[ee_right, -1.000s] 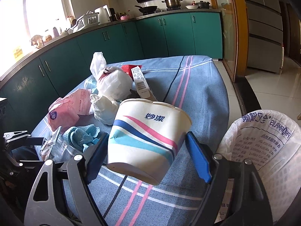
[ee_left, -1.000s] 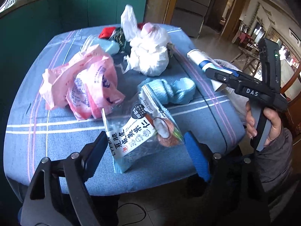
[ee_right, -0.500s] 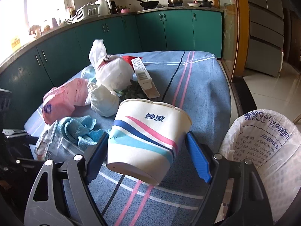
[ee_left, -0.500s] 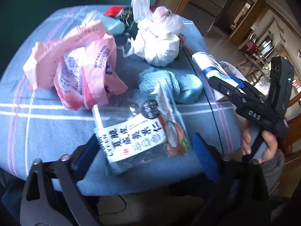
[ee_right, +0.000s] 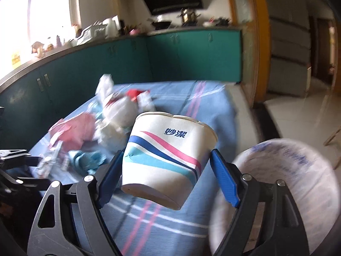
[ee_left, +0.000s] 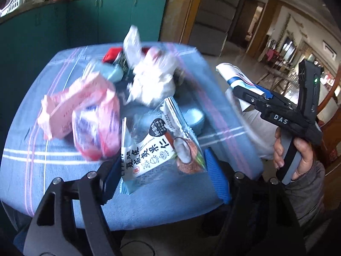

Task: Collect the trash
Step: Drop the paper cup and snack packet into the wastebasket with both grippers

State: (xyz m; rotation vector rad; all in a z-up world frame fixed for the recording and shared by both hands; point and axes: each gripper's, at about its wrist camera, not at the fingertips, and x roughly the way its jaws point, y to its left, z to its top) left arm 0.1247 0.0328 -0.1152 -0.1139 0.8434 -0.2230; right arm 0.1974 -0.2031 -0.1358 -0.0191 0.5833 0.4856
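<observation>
A clear snack wrapper (ee_left: 157, 149) with a white label sits between the blue pads of my left gripper (ee_left: 162, 160). The jaws are closing and both pads touch the wrapper's edges. It stays sharp while the table blurs, and its far end is tilted up off the blue striped tablecloth (ee_left: 42, 170). My right gripper (ee_right: 167, 155) is shut on a white paper cup (ee_right: 168, 157) with blue, pink and teal stripes. The cup is tilted and held above the cloth. The same cup (ee_left: 234, 79) shows at the right in the left wrist view, above a hand (ee_left: 298, 155).
Pink plastic bags (ee_left: 85, 115), a knotted white bag (ee_left: 153, 81), a light blue cloth (ee_left: 191, 117) and a red packet (ee_left: 110, 55) lie on the table. A bin lined with a white bag (ee_right: 287, 181) stands off the table's right edge. Teal cabinets (ee_right: 191, 55) run behind.
The left jaws have narrowed onto the snack wrapper and raised it from the cloth. The right gripper has risen and tipped upward with the cup, nearer the bin.
</observation>
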